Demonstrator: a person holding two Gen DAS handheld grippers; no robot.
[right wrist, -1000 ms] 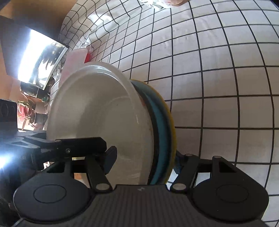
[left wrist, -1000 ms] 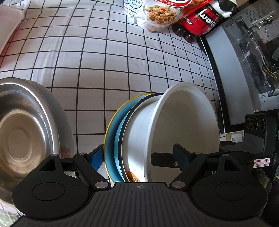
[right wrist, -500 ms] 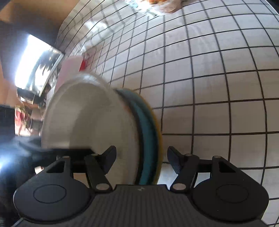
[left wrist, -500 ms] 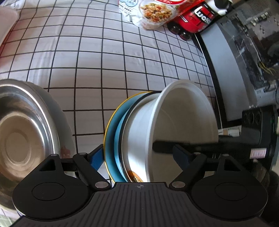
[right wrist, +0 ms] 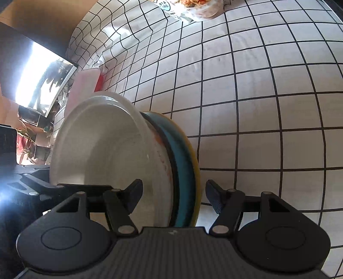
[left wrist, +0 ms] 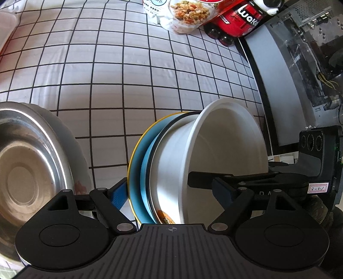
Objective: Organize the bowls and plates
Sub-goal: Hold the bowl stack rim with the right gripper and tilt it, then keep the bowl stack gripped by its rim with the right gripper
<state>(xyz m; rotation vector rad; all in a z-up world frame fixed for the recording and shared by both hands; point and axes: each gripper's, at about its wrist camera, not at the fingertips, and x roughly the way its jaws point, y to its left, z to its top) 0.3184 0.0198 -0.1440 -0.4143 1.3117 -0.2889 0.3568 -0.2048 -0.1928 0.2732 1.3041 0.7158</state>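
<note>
Stack [left wrist: 193,167] of nested dishes sits on edge above the table [left wrist: 107,85], w/ 1 bowl [left wrist: 225,146] on the open side & 2 plates [left wrist: 139,171] behind its base. Left gripper [left wrist: 171,193] straddles the stack: 1 finger behind the plates, the other inside the bowl. Right gripper [right wrist: 172,193] straddles it from the opposite side, its fingers [right wrist: 214,199] not touching the plates. Metal bowl [left wrist: 27,167] lies left of the stack, near it. Snack bags [left wrist: 186,12] & a bottle pack [left wrist: 238,17] lie at the table's far edge. A monitor [left wrist: 289,85] stands along the right edge.
</note>
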